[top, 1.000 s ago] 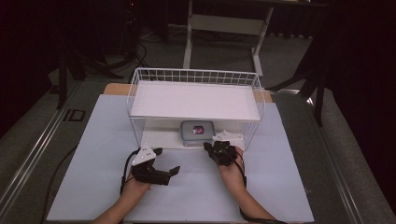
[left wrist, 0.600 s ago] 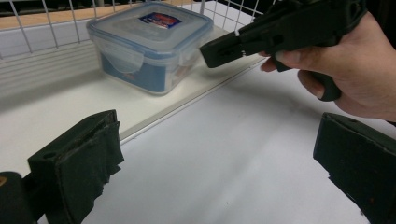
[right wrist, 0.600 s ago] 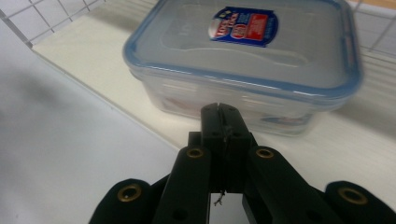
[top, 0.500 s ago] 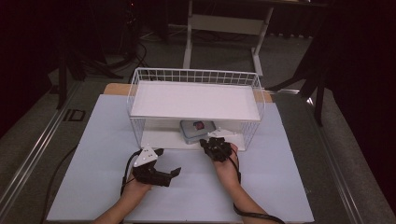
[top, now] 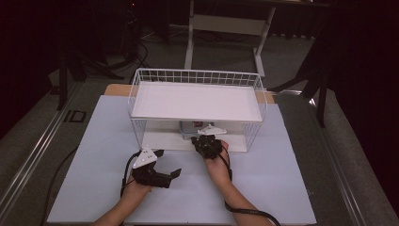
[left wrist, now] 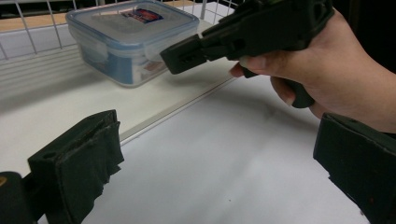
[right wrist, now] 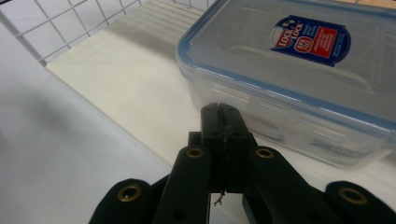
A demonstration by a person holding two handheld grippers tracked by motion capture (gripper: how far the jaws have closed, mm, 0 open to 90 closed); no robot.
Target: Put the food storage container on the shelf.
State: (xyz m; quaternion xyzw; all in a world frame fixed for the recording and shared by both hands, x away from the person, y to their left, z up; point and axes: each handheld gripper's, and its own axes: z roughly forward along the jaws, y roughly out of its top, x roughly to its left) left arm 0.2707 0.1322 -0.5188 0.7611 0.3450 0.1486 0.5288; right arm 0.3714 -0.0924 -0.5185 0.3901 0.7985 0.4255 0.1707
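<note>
A clear plastic container (top: 191, 126) with a blue-edged lid and a red and blue label stands on the white base board under the wire rack's shelf (top: 197, 101). My right gripper (top: 202, 137) is shut with nothing between its jaws. Its tips (right wrist: 225, 116) point at the container's (right wrist: 289, 60) near side wall, very close to it; I cannot tell whether they touch. My left gripper (top: 168, 163) rests open on the table to the left, its jaws wide apart (left wrist: 219, 177) and empty. In its view the right gripper (left wrist: 183, 56) reaches toward the container (left wrist: 126, 37).
The white wire rack (top: 197, 75) stands at the middle back of the white table sheet (top: 282, 188), with wire walls around the base board (right wrist: 116, 84). A cable (top: 244, 212) trails from the right hand. Dark floor and table legs lie beyond.
My right gripper has moved left and forward, from the open sheet up to the container under the shelf. The left gripper has stayed in place.
</note>
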